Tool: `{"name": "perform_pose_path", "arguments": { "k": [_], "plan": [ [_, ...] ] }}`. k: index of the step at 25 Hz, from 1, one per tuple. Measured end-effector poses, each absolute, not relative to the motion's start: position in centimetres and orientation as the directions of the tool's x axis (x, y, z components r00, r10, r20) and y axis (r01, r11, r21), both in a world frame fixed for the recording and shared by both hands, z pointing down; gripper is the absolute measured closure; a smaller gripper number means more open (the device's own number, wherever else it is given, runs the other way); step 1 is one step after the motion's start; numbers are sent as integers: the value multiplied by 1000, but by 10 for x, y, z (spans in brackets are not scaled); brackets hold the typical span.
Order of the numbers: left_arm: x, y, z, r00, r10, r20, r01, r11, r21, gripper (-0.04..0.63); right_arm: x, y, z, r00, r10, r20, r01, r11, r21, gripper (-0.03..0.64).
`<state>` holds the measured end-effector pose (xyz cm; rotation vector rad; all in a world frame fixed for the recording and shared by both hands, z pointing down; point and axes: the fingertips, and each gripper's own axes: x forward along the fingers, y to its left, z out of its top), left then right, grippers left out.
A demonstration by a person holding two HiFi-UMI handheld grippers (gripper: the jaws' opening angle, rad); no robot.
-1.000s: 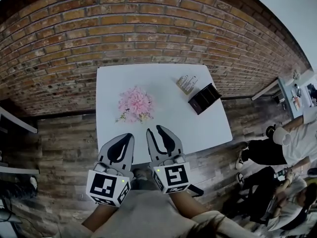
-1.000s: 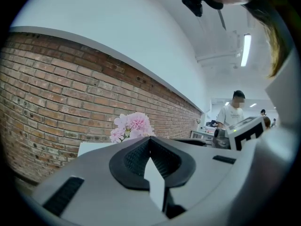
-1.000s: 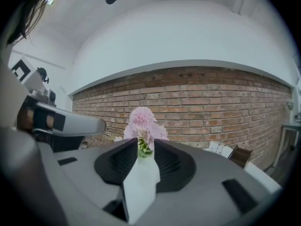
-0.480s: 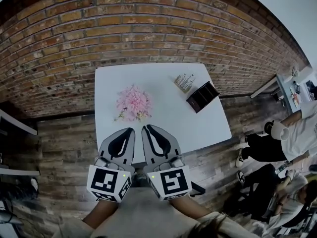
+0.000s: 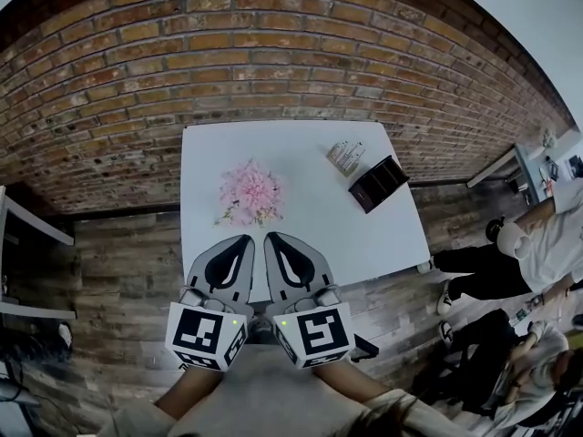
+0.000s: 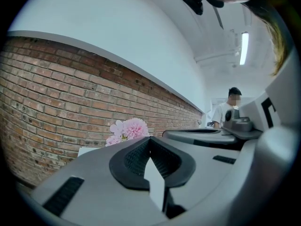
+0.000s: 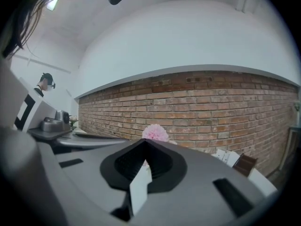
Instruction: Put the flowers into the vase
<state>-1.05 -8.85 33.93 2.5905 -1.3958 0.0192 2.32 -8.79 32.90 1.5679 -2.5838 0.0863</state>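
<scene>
Two grippers, both empty, are held side by side over the near edge of the white table [image 5: 314, 221]. I hold the left gripper [image 5: 244, 240] with its jaws together on nothing. The right gripper [image 5: 271, 238] has just been closing its jaws, which now meet, and nothing is between them either.

The pink flowers [image 5: 250, 192] sit as one bunch on the left half of the table, well beyond both sets of tips. In both gripper views the blooms rise above the jaw line, so I judge the stems to be upright. Whatever props them, a vase or something else, is hidden under the blooms from above and behind my own jaws from lower down.

Closed jaws parked clear of the bunch fit two readings: either the flowers already stand in a vase and the grippers are at rest, or the bunch is waiting to be fetched. I cannot choose between them.

A black box [image 5: 378, 182] and some pale packets [image 5: 345, 157] lie toward the far right corner, apart from the flowers and clear of a straight reach to them.
</scene>
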Motion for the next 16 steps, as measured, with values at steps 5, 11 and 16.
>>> {"name": "perform_pose_path", "arguments": {
  "k": [5,11,16],
  "plan": [
    [-11,-90,338,549,-829,105,-832,-529,166,588,22,-89,331,-465,-874,137,-882,471,7,611],
    [-11,-93,338,552,-827,105,-829,-533,167,588,22,-92,334,-466,-873,148,-883,470,-7,611],
    [-9,-93,338,562,-820,107,-823,-543,167,588,22,-93,333,-467,-871,153,-882,471,-15,611]
  ]
}}
